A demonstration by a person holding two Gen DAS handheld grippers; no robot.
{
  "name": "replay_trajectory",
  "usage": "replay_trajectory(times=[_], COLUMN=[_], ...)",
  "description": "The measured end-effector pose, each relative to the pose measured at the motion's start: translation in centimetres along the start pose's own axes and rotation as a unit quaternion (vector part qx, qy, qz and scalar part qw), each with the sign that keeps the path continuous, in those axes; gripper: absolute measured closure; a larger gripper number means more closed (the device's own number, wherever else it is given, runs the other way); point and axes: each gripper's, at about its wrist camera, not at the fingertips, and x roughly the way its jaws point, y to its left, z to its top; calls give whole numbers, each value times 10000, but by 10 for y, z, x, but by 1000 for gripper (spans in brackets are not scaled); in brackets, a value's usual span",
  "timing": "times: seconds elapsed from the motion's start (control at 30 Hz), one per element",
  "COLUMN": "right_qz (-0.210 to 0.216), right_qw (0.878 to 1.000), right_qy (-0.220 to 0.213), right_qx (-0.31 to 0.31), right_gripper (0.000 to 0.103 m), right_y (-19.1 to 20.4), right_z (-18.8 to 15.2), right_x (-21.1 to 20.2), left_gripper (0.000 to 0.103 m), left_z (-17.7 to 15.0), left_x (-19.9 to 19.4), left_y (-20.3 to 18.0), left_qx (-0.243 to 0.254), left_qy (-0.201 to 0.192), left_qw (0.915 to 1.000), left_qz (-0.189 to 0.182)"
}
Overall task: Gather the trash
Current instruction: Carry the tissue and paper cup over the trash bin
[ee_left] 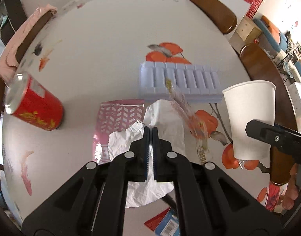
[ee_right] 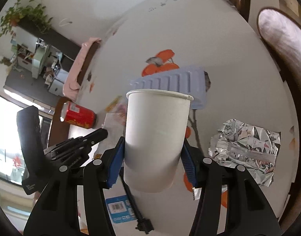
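The right tongs (ee_right: 153, 164) pinch a white paper cup (ee_right: 157, 139) upright above the worktop (ee_right: 219, 49); its inside is out of sight. The left tongs (ee_left: 149, 129), pressed together, pinch a crumpled tissue (ee_left: 166, 122). A red can (ee_left: 35, 106) stands at left, crumpled foil (ee_right: 246, 149) lies at right, and a lilac tray (ee_left: 179, 80) sits behind.

Left gripper (ee_left: 149, 129): jaws closed together over a crumpled white tissue (ee_left: 162, 122) lying on the worktop (ee_left: 95, 45). Clear printed wrapper (ee_left: 186, 116) is seen draped across the tissue. Pink patterned packet (ee_left: 119, 116) lies partly beneath it. Lavender ribbed tray (ee_left: 179, 80) behind. Red can (ee_left: 35, 106) at left. White paper cup (ee_left: 250, 118) is held by the right gripper (ee_left: 276, 135) at right.
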Motion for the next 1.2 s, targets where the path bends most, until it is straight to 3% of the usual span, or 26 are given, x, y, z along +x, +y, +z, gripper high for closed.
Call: replay_trajectory(times=[0.43,0.67,1.0,1.2], right_qz=[151,389,1035,1451], right_qw=[9985,9957,9809,9600], right_qy=[-319,-371,201,841], right_qx=[-409,-749,-1638,-2242], right_gripper=[48,48,48,48], right_y=[51,99,234,334], right_z=[-22,-39,-91,-144], right_x=[-30,-35,13,71], left_gripper=[102,102,102,102], left_z=[-28,-49,-125,-203], left_x=[-73,-123,-191,-229], left_y=[33,60,161,256], left_qx=[-267,-349,-1054,-1885], left_qy=[-610,-970,-1245,-1238], left_qw=[9977,9947,9856,9695], left_qz=[-122,-36,441,960])
